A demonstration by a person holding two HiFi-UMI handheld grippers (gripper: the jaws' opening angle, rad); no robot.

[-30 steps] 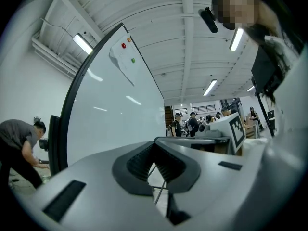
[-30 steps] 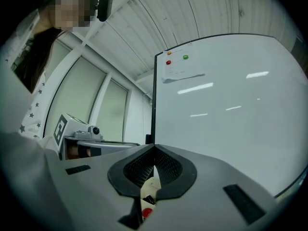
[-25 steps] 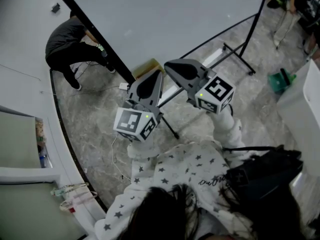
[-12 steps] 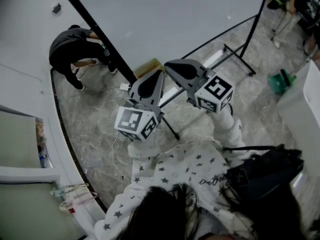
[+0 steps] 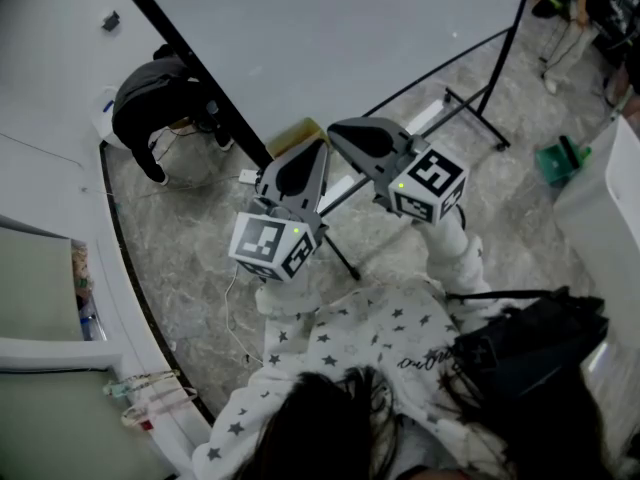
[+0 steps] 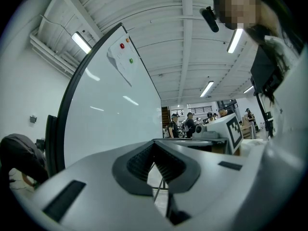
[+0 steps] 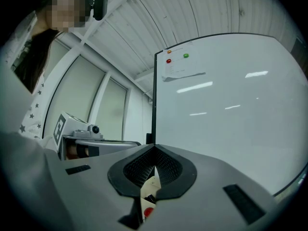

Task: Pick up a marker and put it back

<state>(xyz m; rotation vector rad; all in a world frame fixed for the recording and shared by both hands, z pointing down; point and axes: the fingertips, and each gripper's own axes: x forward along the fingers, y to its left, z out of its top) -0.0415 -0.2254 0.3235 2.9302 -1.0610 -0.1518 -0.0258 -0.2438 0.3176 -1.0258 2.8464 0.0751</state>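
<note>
Crouching person (image 5: 150, 103) now farther right — partly behind whiteboard frame (image 5: 149, 13)

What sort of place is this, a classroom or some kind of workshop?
Probably a big open lab or workshop hall: a large white whiteboard on a black stand, a grey marbled floor, a ribbed white ceiling with long tube lights, and people gathered at the far end.

We look along our right gripper (image 7: 154, 149) toward a whiteboard (image 7: 231, 119).
Its dark ribbed jaws are pressed tip to tip in the lower centre of the frame. The whiteboard fills the right side; a sheet of paper (image 7: 183, 67) sits near its top left corner, with a red magnet (image 7: 168, 61) and a green magnet (image 7: 186, 56) along its top edge.
</note>
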